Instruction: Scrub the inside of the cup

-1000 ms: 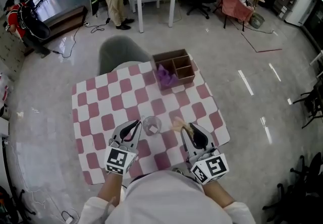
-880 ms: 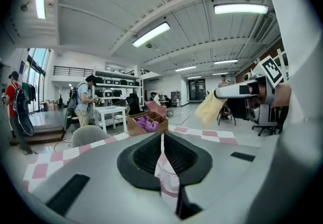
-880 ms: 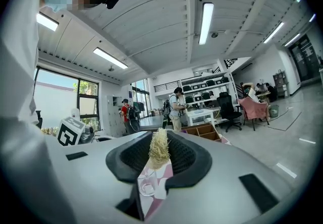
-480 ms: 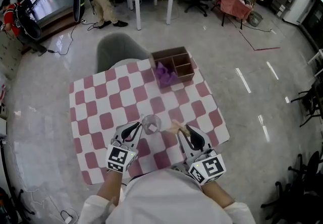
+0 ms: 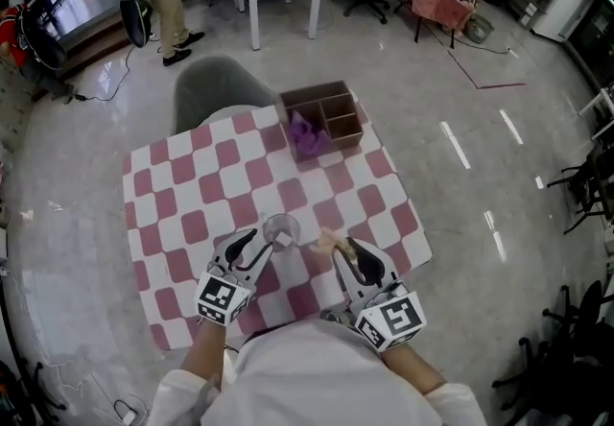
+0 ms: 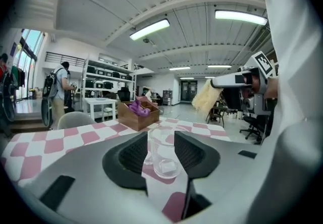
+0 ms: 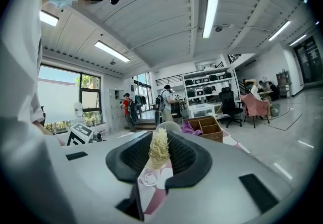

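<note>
At the near edge of the checked table [image 5: 192, 186], scrubbing looks not yet begun. The glass cup [image 5: 281, 230] stands upright between the left gripper's [image 5: 257, 240] opening jaws, pads not pressing it. The right gripper [image 7: 159, 156] clamps a straw-coloured fibre scrubber [image 7: 160, 146] beside the cup. Next, I'd say: steady the cup, lower the scrubber inside.
</note>
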`<state>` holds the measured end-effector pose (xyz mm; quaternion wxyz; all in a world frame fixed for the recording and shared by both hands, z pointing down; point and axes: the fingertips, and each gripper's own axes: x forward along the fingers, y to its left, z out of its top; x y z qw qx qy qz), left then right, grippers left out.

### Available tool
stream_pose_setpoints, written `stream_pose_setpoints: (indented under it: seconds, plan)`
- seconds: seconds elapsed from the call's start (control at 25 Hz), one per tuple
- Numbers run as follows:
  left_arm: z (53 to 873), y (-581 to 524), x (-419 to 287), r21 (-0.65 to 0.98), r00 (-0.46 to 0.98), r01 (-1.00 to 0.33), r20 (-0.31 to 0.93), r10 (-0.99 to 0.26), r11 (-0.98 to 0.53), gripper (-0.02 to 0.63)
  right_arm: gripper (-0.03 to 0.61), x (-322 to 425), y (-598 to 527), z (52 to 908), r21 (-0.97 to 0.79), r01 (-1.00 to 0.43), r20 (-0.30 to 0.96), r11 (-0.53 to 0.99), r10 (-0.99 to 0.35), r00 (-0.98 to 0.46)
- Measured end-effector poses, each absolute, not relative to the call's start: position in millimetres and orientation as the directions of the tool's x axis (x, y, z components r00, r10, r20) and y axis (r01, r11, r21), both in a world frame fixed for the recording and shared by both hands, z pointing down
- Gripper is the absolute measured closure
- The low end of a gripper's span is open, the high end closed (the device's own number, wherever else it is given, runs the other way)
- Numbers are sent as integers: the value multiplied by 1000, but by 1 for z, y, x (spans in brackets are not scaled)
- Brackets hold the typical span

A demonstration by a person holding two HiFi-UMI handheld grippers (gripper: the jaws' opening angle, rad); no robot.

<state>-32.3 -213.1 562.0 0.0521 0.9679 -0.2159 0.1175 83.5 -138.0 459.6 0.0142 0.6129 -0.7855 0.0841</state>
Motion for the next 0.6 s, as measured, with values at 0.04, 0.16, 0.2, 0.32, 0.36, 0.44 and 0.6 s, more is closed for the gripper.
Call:
stream_pose_setpoints:
  seconds: [0.04, 0.16, 0.2, 0.32, 0.36, 0.44, 0.6]
  plan:
    - [563, -215, -34, 60, 877, -440, 245, -414, -896, 443, 474, 84, -137, 460, -116, -966, 126, 233, -961, -247]
    - [565, -220, -38, 65, 874, -452, 232, -427, -890, 362, 474, 85, -136, 461, -119, -967, 128, 226, -962, -241]
    - [565, -222, -39, 62, 876, -450, 226, -427, -891, 345, 474, 85, -136, 462, -119, -967, 128, 226, -962, -240]
    - [566, -223, -38, 83, 890, -427, 212, -403, -900, 262, 474, 85, -135, 462, -117, -968, 131, 224, -962, -239]
    - [568, -221, -37, 89, 897, -412, 215, -386, -907, 259, 474, 85, -134, 461, -116, -968, 132, 223, -962, -237]
    - [572, -215, -34, 80, 905, -383, 231, -357, -920, 254, 474, 86, -134, 461, -115, -969, 135, 218, -963, -232]
    - [582, -208, -24, 55, 911, -343, 262, -318, -938, 250, 474, 87, -132, 463, -112, -972, 145, 207, -964, -222]
